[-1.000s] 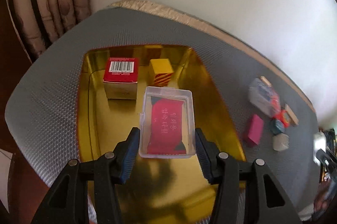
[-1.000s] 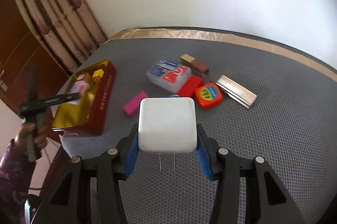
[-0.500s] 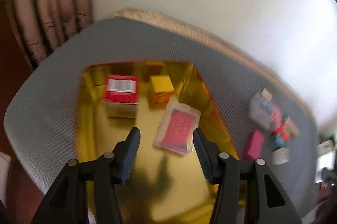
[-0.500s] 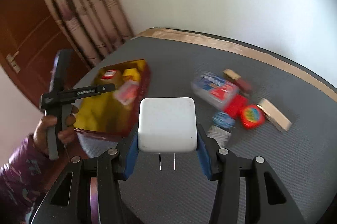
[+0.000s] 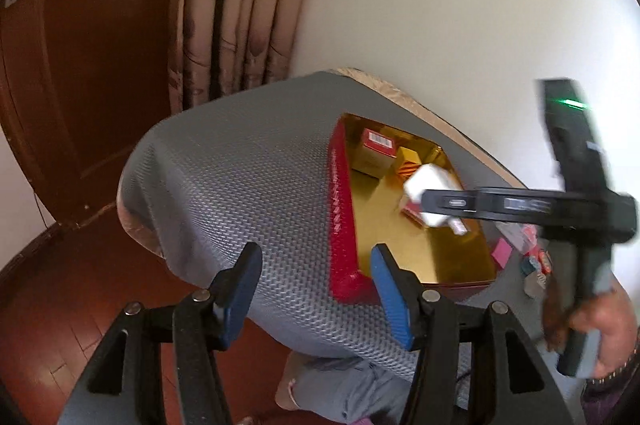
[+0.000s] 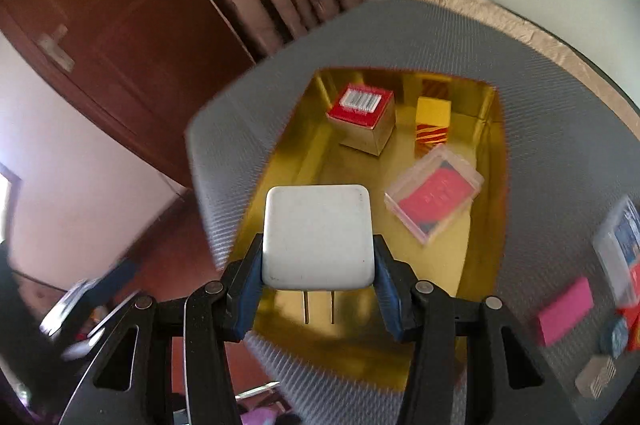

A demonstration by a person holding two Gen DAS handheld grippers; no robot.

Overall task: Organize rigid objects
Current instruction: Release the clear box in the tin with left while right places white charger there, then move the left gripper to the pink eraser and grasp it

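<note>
My right gripper (image 6: 318,267) is shut on a white charger plug (image 6: 318,237), prongs pointing back, hovering over the near end of the gold tray (image 6: 280,177). In the tray lie a clear case with a red card (image 6: 434,197), a red barcode box (image 6: 362,109) and a yellow box (image 6: 434,117). My left gripper (image 5: 316,285) hangs over the grey table by the tray's red outer wall (image 5: 340,209); its jaws are opening with nothing between them. The left wrist view also shows the right gripper (image 5: 436,203) with the charger (image 5: 428,181) above the tray.
Right of the tray lie a pink block (image 6: 564,309), a clear blue-and-red case (image 6: 620,249) and small blocks (image 6: 596,379). The table's rounded edge (image 5: 136,193) drops to a wooden floor on the left. A person's hand (image 5: 600,329) holds the right gripper's handle.
The left gripper let go of the clear case into the tray and drew back leftward off it. The right gripper carried the charger from over the table to above the tray.
</note>
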